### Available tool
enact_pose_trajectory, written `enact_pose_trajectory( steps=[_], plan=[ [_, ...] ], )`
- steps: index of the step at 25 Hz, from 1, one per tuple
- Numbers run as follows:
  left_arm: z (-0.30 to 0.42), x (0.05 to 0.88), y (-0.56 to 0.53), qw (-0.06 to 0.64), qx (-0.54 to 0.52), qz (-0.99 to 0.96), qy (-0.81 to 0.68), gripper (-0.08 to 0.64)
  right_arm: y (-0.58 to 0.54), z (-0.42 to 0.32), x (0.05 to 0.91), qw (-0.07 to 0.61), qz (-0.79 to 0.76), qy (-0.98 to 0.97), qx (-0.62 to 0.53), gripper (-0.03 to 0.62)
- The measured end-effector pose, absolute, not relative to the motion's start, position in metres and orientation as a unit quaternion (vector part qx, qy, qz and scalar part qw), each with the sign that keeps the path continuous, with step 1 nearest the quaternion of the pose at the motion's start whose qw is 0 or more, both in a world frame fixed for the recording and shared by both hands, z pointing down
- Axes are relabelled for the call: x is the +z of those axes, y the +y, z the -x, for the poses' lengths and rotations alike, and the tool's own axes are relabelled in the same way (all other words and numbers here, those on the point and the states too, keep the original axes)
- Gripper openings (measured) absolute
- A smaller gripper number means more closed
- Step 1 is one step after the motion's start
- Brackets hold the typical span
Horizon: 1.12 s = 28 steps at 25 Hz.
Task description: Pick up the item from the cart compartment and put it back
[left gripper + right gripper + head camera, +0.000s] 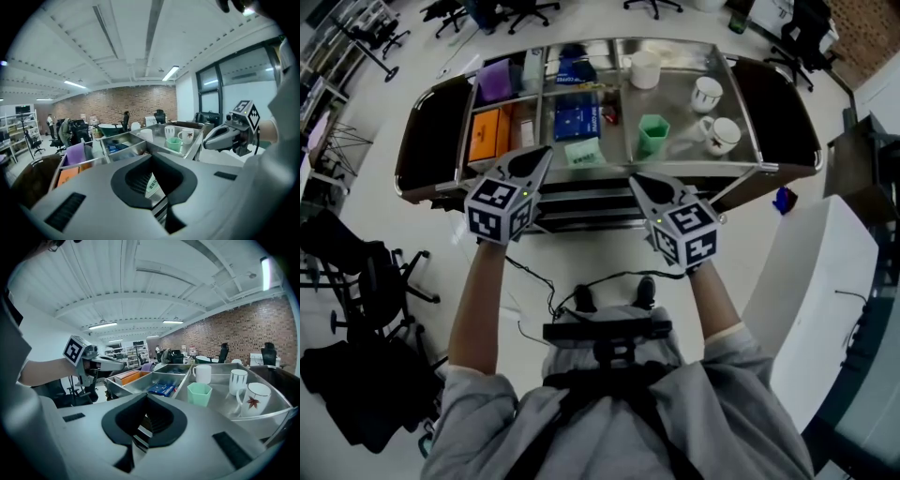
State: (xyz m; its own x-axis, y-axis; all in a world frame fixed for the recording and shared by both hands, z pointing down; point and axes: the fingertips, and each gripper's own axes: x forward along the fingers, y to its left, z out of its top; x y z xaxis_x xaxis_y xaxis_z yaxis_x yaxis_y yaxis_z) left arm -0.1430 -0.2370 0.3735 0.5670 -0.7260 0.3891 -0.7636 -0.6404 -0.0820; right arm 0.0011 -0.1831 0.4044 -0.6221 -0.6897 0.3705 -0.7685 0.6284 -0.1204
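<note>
Head view steeply down over the cart (431,127); both gripper views low, near its front, cart in all three.

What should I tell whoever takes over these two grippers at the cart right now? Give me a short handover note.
Left gripper: shut on a small pale packet with green print, held up near the front edge of the cart.
Right gripper: shut and empty, beside the left one at the cart's front.
Done: the packet is picked up, clear of the compartments.
Left to do: set the packet back in the cart and let go. The middle compartment with the blue box is nearest and looks the likely spot, but the views do not confirm it.
</note>
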Motion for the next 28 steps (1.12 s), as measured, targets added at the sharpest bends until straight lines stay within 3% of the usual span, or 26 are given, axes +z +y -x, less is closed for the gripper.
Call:
enact_pose_trajectory(
  steps=[10, 28],
  plan=[
    [0.196, 0.378, -0.189, 0.094, 0.087, -0.844, -0.521, 0.005, -0.177, -0.008, 0.401, 0.131, -0.424, -0.885, 0.138, 0.009],
    [0.210, 0.395, -0.162, 0.109, 0.087, -0.835, -0.532, 0.005, -0.168, -0.017, 0.404, 0.130, -0.439, -0.878, 0.139, 0.008]
  ],
)
